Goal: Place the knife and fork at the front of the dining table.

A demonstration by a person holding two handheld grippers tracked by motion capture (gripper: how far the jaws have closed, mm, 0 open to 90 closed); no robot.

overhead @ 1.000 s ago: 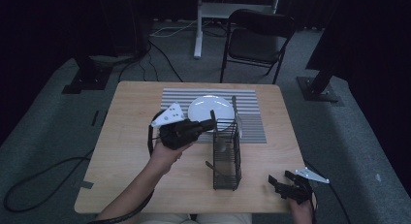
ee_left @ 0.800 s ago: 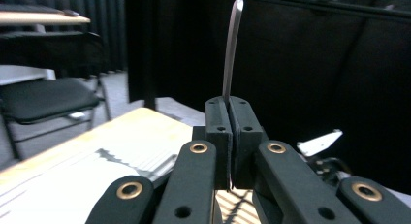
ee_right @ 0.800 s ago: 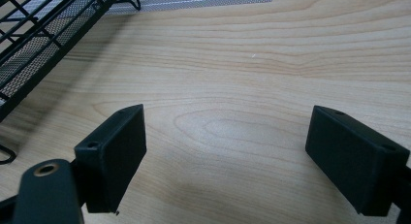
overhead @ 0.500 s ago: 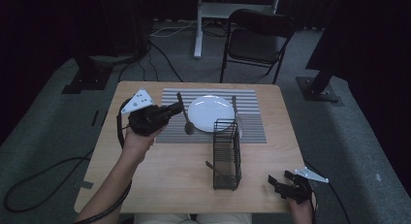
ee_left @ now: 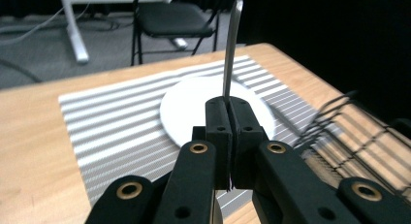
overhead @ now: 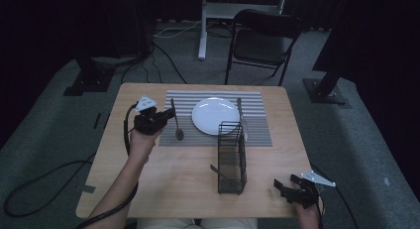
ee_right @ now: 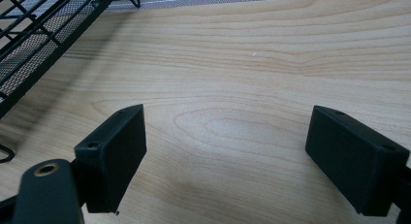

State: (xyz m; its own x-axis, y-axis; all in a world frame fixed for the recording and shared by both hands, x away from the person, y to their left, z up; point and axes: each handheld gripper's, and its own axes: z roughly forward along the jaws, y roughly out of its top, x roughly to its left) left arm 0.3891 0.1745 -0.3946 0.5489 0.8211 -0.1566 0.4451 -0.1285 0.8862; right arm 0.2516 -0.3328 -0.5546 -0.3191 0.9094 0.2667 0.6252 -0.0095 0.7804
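1. Right tongs (overhead: 289, 189): nearest item, at the near right corner of the wooden surface (overhead: 173, 184), right of and nearer than the wire rack. Released; in the right gripper view the two black jaws stand wide apart over bare wood, grasping nothing.

2. Wire rack (overhead: 231, 159): black, tall and narrow, standing upright on the surface. Taken as the landmark for all other entries. Its far end overlaps the near edge of the placemat. A piece of metal cutlery (overhead: 220, 173) leans inside at its near end, the handle poking out to the left.

3. Left tongs (overhead: 166, 116): left of the rack and a little farther off, at the left edge of the placemat. Clenched on a spoon (overhead: 176, 122). In the high view the bowl of the spoon lies toward the near side, over the mat. In the left gripper view the handle (ee_left: 232, 44) rises straight up from between the closed jaws.

4. Placemat (overhead: 252, 132): grey and white striped, lying flat beyond the rack.

5. Plate (overhead: 215, 115): white, round, on the placemat just beyond and slightly left of the rack.

6. Slender utensil (overhead: 239, 110): beyond the rack, beside the right rim of the plate. Kind cannot be told.

7. Folding chair (overhead: 265, 40): black, on the floor well beyond the rack, past the far edge of the surface.
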